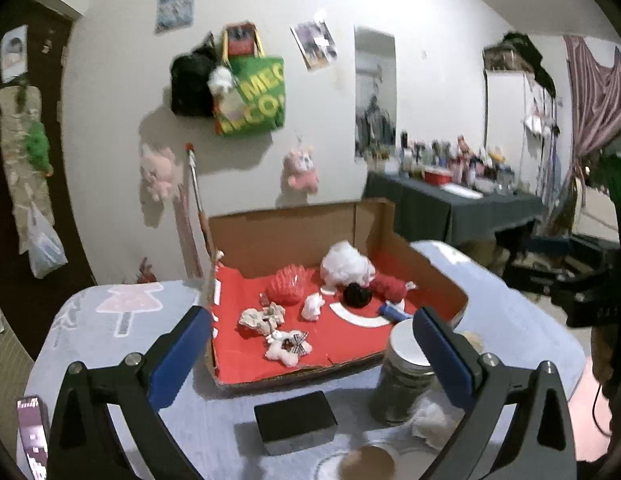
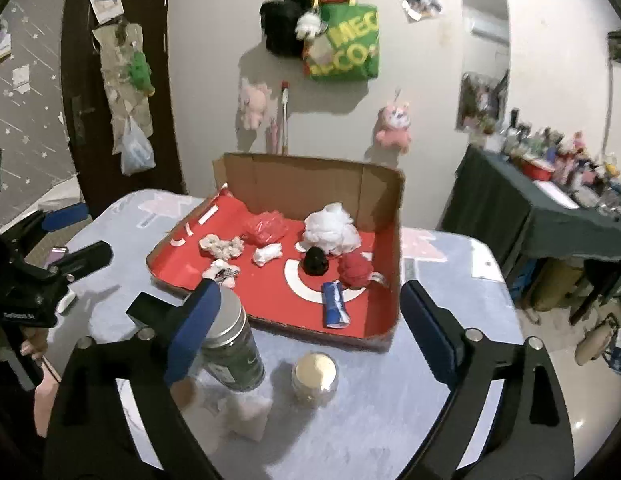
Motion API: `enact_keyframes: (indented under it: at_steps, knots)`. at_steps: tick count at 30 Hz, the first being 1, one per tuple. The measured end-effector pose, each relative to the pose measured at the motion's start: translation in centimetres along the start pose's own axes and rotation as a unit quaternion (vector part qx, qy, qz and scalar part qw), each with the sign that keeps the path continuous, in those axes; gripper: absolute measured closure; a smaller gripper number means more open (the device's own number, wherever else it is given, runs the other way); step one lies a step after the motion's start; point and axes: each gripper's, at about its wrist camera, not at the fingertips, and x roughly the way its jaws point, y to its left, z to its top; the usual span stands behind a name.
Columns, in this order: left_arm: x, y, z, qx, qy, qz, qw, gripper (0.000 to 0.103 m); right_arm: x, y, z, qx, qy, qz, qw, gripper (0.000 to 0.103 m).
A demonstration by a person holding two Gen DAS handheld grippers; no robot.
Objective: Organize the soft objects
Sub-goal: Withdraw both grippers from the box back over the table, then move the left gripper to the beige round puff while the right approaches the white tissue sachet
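We see both grippers, left (image 1: 310, 344) and right (image 2: 310, 312), jaws spread and empty, above the tabletop (image 2: 390, 400); soft toys lie in the cardboard box (image 2: 310, 180).

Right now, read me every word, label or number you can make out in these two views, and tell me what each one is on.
"MEC" over "CO": yellow letters on the green bag hanging on the wall; the rest is cut off or folded.
Left gripper handle: small white lettering, too blurred to read.
Posters on the wall: print too small to read.
Blue packet in the cardboard box: markings unreadable.
Dark jar label: unreadable.
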Motion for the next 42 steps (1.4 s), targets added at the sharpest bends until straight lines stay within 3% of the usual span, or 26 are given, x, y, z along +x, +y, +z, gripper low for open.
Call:
enact_keyframes:
  at_steps: [4,13,22,32,42]
  knots:
    - [-2.2,-1.0,-1.2,-0.007,-0.021,0.001,0.9998,0.0,-2.5,1.5,-2.1,-0.016,-0.036,-0.035,0.999,0.011]
    - [-4.3,-2.5,-4.7,-0.018,-0.03,0.004,0.9994,0.0,-4.4,3.1,-6.8,0.004,-0.061,-0.042,0.997,0.011]
    - [-2.3,-2.6,-9.5,-0.041,0.024,0.005,0.9989,0.0,-2.7,3.5,-11.2,0.029,-0.036,-0.038,0.998,0.011]
    - [0.6,-3.0,-14.1,-0.049,0.095,-0.004,0.9943,0.0,0.8,2.9,-15.6,0.058,0.025,-0.015,0.998,0.011]
    - [2.7,-2.9,-15.2,-0.047,0.132,-0.01,0.99,0.0,3.0,2.9,-16.5,0.052,0.052,0.008,0.997,0.011]
